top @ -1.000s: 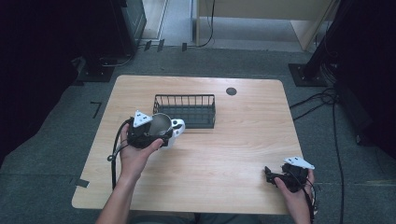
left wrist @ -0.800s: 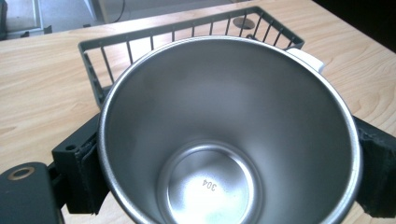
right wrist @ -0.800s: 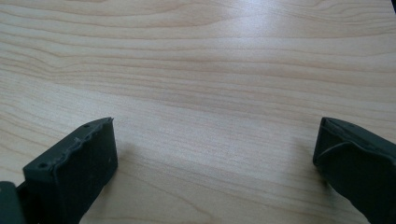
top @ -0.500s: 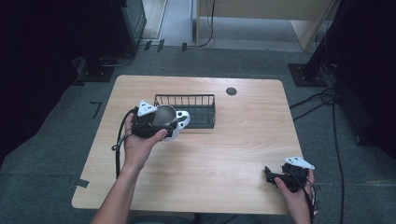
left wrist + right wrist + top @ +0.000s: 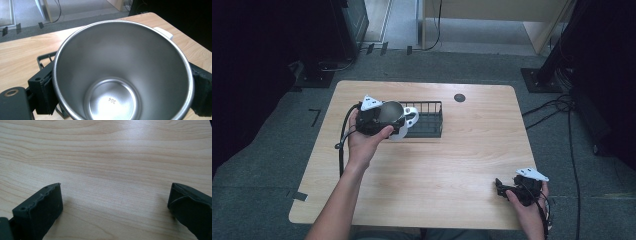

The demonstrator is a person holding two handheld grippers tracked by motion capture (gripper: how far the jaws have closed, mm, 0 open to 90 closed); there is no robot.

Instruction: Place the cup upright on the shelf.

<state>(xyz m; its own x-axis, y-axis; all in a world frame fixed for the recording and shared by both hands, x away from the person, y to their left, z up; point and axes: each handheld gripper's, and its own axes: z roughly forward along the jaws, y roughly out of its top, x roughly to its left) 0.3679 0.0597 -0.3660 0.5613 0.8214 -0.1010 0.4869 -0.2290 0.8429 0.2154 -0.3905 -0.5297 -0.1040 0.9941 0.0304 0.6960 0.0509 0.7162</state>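
The left gripper clamps a steel cup by its sides, mouth up, at the wire basket's nine o'clock end, probably for lowering in, while the right gripper rests released at five o'clock.

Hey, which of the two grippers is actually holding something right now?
The left gripper, beside the wire basket: its jaws clamp a steel mug. The right gripper sits open and empty at the table's near corner.

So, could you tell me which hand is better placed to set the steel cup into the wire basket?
Left. The left tongs already clamp the steel cup right beside the wire basket. The right tongs are open over bare wood at the table's near right corner.
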